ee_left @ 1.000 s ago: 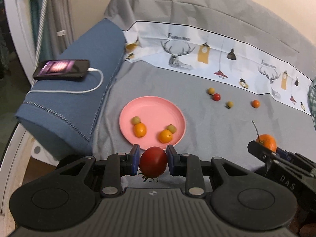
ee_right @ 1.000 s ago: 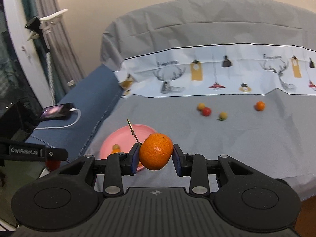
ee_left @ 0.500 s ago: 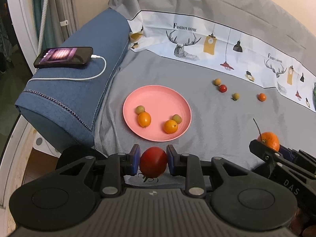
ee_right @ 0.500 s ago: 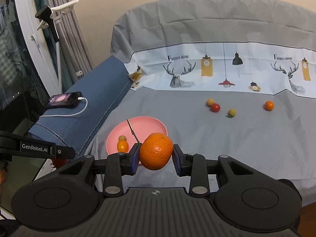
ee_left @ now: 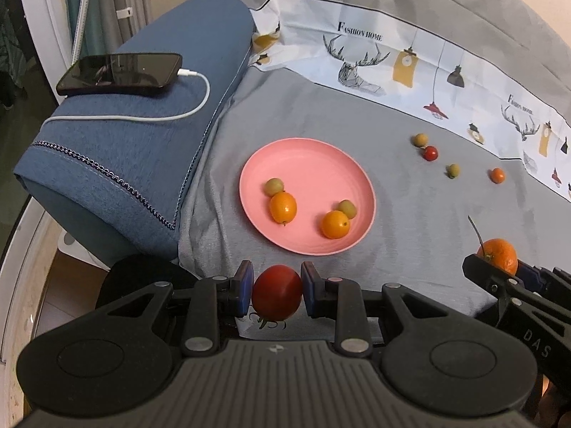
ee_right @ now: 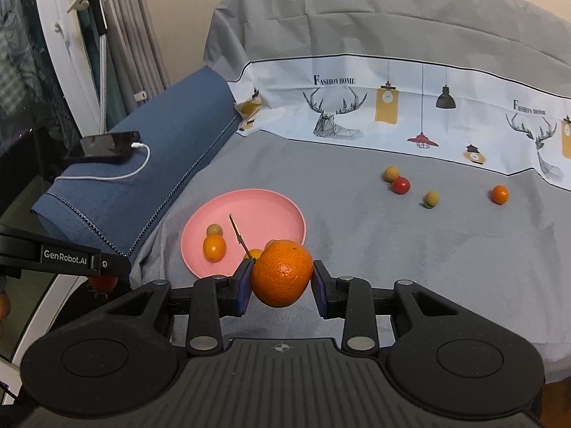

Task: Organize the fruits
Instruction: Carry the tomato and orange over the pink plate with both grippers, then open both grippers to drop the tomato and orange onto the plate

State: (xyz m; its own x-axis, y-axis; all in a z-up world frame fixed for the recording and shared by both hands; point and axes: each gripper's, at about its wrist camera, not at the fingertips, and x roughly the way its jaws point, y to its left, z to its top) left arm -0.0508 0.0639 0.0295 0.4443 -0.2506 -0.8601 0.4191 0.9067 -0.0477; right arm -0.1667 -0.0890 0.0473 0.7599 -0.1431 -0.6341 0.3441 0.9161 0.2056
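Grey cloth (ee_left: 410,214) covers the tabletop, with a printed white band along its back and a folded blue blanket (ee_left: 142,149) at the left carrying a phone (ee_left: 119,74) on a white charging cable. Over the last second both views have drawn closer to the pink plate (ee_left: 307,164), which now fills more of each picture, so both hands look to be on their way to drop fruit there. It holds two small oranges and two greenish fruits already. The left gripper (ee_left: 276,292) has its jaws closed tight on a red tomato (ee_left: 277,291), just short of the plate's near rim. The right gripper (ee_right: 282,281) is clamped on a stemmed orange (ee_right: 282,273) off to the plate's right. Four small fruits (ee_left: 430,152) lie loose on the cloth beyond, not yet gathered.
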